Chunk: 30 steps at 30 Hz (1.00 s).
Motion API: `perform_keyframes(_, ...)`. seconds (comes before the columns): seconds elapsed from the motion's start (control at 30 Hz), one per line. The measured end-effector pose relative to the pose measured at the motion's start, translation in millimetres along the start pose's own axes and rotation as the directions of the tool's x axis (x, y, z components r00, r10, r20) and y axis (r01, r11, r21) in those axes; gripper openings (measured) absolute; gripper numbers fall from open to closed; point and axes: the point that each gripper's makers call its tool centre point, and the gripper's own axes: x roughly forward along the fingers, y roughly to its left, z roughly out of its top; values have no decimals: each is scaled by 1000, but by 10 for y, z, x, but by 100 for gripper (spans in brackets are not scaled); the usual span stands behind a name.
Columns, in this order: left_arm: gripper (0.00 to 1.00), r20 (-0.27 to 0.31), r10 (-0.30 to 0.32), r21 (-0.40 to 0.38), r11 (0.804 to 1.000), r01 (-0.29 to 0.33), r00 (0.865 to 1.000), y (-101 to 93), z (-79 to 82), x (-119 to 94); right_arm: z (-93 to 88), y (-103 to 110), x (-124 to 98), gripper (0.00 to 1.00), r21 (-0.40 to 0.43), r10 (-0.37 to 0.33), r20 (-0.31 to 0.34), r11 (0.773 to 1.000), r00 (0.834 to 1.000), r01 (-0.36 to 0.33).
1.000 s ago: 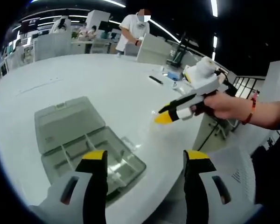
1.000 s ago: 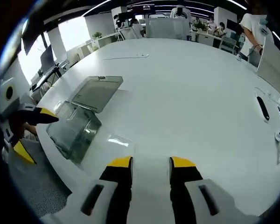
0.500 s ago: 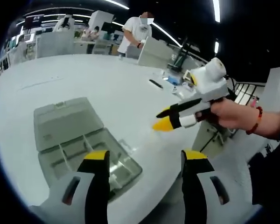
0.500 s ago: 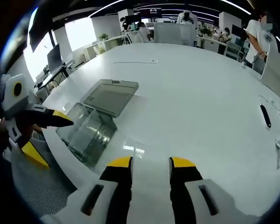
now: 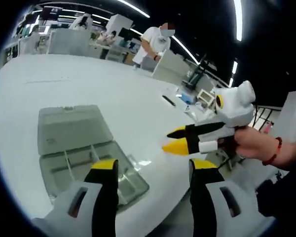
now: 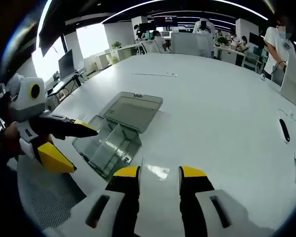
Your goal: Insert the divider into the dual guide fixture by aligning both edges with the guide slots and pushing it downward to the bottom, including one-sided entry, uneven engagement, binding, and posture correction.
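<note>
A clear plastic compartment box stands near the table's front edge, its lid laid open behind it. In the right gripper view the box is ahead and to the left. A small clear divider lies flat on the table beside the box, just past my right gripper's tips. My right gripper is open and holds nothing; in the left gripper view the right gripper hovers above the table, right of the box. My left gripper is open wide and empty, at the box's near corner. From the right gripper view, the left gripper sits at the box's left.
The white table is broad, with its front edge close to both grippers. A dark slim object and small items lie at its far right. A person in white stands at the far side. A mesh chair sits below the edge.
The right gripper view has come closer to the box, and the divider now lies just ahead of its tips. In the left gripper view the right gripper sits a little lower. Both grippers stay open.
</note>
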Motion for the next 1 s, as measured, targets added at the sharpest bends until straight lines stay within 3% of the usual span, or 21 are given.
perform_keyframes(0.13,52,1,-11,-11,1000,11,1000,-42,-8,13,21,68,-11,27,-12,8,10,1000,1000,-8)
perform_keyframes(0.3,50,50,-70,-100,992,74,996,-144,72,40,71,200,-26,27,-21,27,31,999,999,-26)
perform_keyframes(0.57,45,60,-71,-132,988,79,996,-118,91,42,142,321,-60,27,-29,44,58,999,997,-42)
perform_keyframes(0.63,40,64,-72,-156,984,82,995,-110,83,20,155,318,-67,27,-17,47,68,999,997,-46)
perform_keyframes(0.7,34,90,-79,-180,979,94,993,-104,119,-8,152,323,-66,27,-16,50,67,999,996,-49)
perform_keyframes(0.77,37,117,-77,-191,977,98,990,-92,168,-28,147,338,-72,27,-24,47,68,999,997,-46)
perform_keyframes(1.0,30,99,-73,-232,968,94,992,-49,128,-8,203,473,-86,27,-26,72,83,997,994,-70)
